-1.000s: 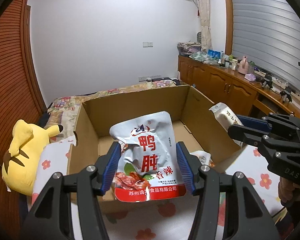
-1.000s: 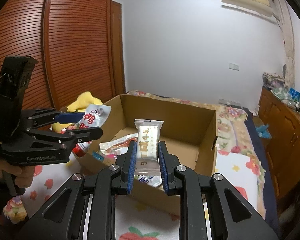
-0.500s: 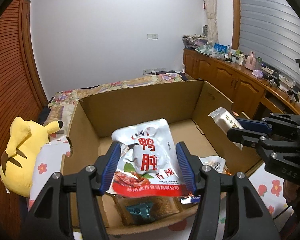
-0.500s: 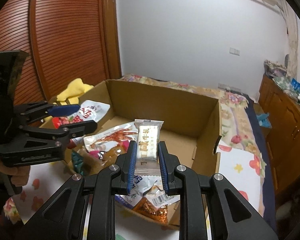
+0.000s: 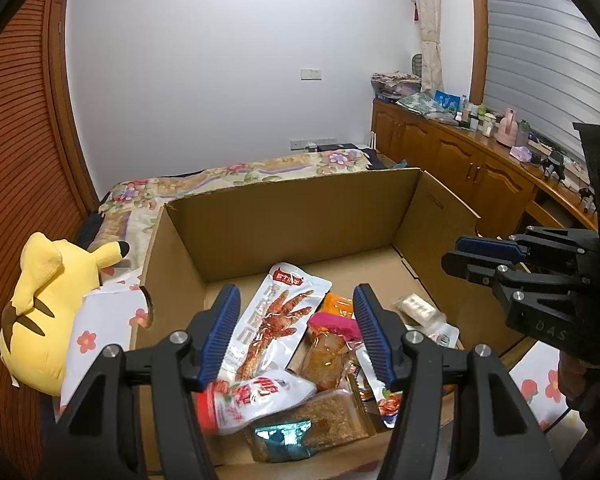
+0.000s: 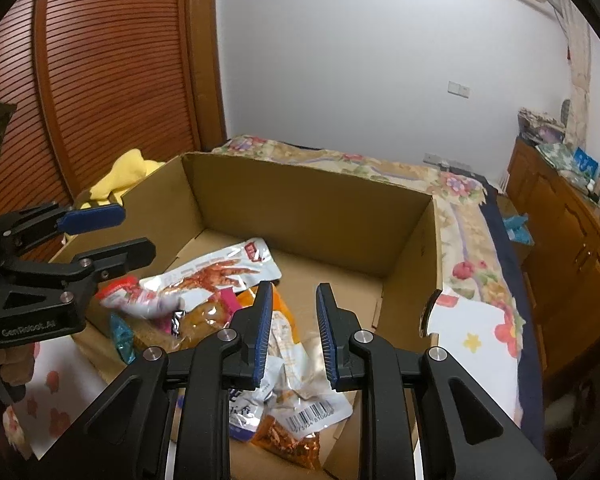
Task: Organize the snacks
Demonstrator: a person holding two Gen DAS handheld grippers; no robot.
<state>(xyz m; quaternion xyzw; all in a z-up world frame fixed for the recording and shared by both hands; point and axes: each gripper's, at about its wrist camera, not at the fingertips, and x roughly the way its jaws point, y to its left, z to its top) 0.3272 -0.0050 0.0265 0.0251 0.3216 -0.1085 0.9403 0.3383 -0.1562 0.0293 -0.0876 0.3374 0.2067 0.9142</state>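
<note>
The snacks lie heaped in the near end of the cardboard box (image 5: 292,216): the red-and-white duck pouch (image 5: 256,398) blurred just under my left gripper (image 5: 296,332), the small white bar (image 5: 416,307) by the right wall. Both my grippers hover empty, left jaws wide, right gripper (image 6: 290,332) narrower. If I descend carelessly, I may snag the chicken-foot pack (image 5: 276,320) or crush the loose pile.

The far half of the box (image 5: 300,216) floor lies bare; snacks (image 5: 296,344) pile the near half, walls all round.
</note>
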